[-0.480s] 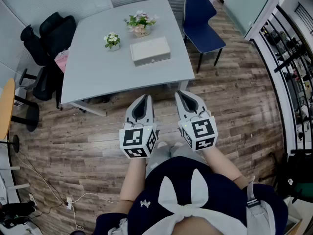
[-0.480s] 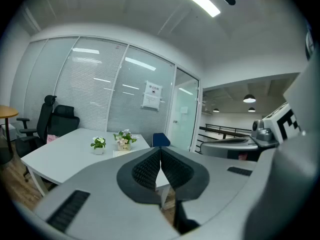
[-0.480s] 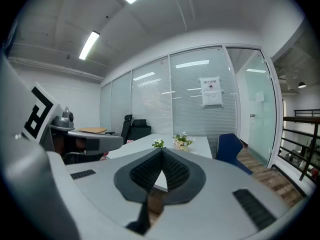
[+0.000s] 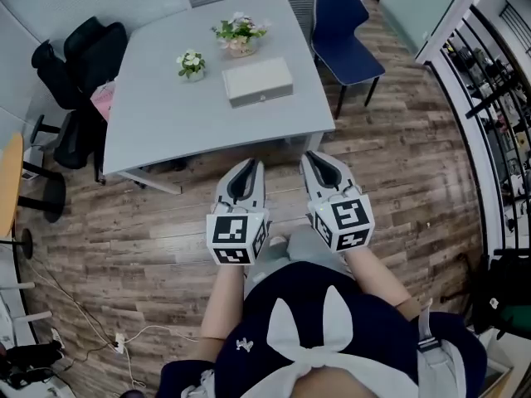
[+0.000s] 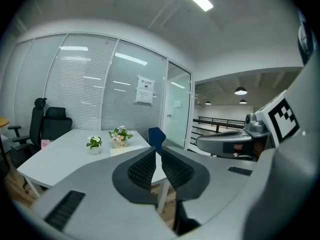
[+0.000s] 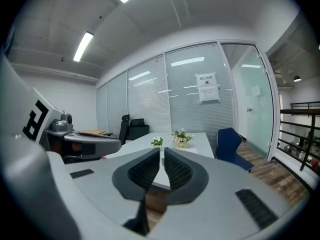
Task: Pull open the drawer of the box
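Grey-white table [image 4: 166, 114] fills the upper half of the head view, standing on a wood-plank floor [image 4: 398, 164].

- Box [image 4: 257, 80]: pale and flat, on the table toward its 3 o'clock side. It lies at roughly 12 o'clock from both tools and well apart from them. Its drawer front [image 4: 262, 98] faces me with a small knob in the middle. The front looks flush with the box, so I read the drawer as closed.
- Larger flower pot [image 4: 239, 38]: at 11 o'clock from the box, near it but not touching.
- Small flower pot [image 4: 191, 65]: at 9 o'clock from the box, a little further off.
- Blue chair [image 4: 344, 44]: off the table's 3 o'clock edge.
- Black office chairs [image 4: 79, 65]: at the table's 9 o'clock side.

Left gripper [image 4: 246, 166]: held over the floor short of the table's near edge, pointing toward 12 o'clock. In the left gripper view [image 5: 156, 151] the ribbed pads are pressed together at the tips, with nothing between them.

Right gripper [image 4: 311, 154]: just beside the left one, at its 3 o'clock, also over the floor. The right gripper view [image 6: 162, 151] shows its jaws brought together too, and nothing is pinched.

Neither tool touches the box or the table.
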